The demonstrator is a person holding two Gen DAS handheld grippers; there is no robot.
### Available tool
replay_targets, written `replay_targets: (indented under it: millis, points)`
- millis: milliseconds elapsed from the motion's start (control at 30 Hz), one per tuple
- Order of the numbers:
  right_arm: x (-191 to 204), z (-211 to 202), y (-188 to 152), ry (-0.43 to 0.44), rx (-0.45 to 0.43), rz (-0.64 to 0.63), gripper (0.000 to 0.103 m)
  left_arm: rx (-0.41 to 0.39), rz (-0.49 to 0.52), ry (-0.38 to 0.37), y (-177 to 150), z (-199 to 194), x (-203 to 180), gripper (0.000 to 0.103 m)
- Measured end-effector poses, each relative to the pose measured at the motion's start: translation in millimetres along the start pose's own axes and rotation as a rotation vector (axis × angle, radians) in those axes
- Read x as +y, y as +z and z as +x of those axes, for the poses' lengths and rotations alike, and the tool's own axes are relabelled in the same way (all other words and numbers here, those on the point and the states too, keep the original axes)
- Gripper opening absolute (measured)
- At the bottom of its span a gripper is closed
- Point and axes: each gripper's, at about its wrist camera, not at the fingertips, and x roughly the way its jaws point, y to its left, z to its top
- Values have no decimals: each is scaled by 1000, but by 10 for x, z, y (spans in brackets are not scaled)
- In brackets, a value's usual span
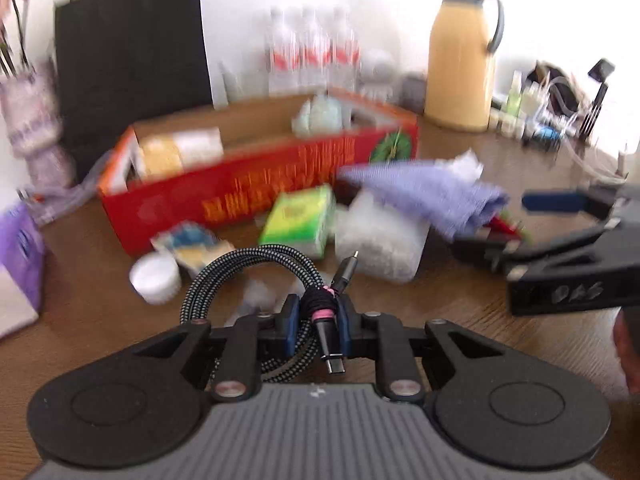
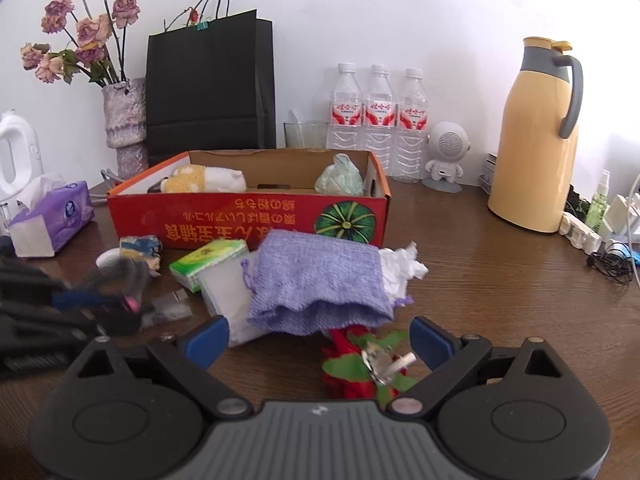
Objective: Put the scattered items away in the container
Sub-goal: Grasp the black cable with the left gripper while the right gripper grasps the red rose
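Between the left gripper's [image 1: 318, 322] closed pads sat the coiled cable [image 1: 256, 268]; the right gripper [image 2: 320, 336] gaped around the purple pouch [image 2: 320, 284].

Each handheld unit carries a grey ribbed housing with a small pale logo at its front edge, flanked by two round black discs, each with a raised circular centre. Black linkage arms with triangular cut-outs run forward from the discs, pinned by silver round-headed screws. The left gripper [image 1: 318, 322] and the right gripper [image 2: 320, 334] end in black fingers faced with blue pads [image 2: 208, 334]. Seen from the left wrist camera, the right unit's black side bar bears pale embossed lettering, blurred beyond reading.
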Motion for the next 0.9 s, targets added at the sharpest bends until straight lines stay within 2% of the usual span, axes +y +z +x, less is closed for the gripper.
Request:
replay_targets:
  millis: [67,167,233,300,400,500,733,900]
  points:
    - [-43,15,-20,-5,17,11,97,-55,-52,-30,58,-183,49,20]
    - [-96,85,-26,6,42,28,88,-106,-150,-54,121,-391,158,20]
    - [-109,129,-35,7,68,33,71,-132,-168,-13,131,-520,165,20]
    - [-105,128,-64,-6,82,25,43,-144,-185,25,122,-635,168,20]
    - [-142,36,-108,12,92,42,37,-148,-227,60,75,-769,191,20]
    - [-197,-169,-170,33,80,71,36,-139,-268,89,-18,-869,207,20]
    - [-201,-916,-340,79,-6,91,36,-113,-360,80,-364,-1022,104,20]
    - [-107,-1305,-319,161,-82,107,36,-178,-341,128,-470,-1338,-132,20]
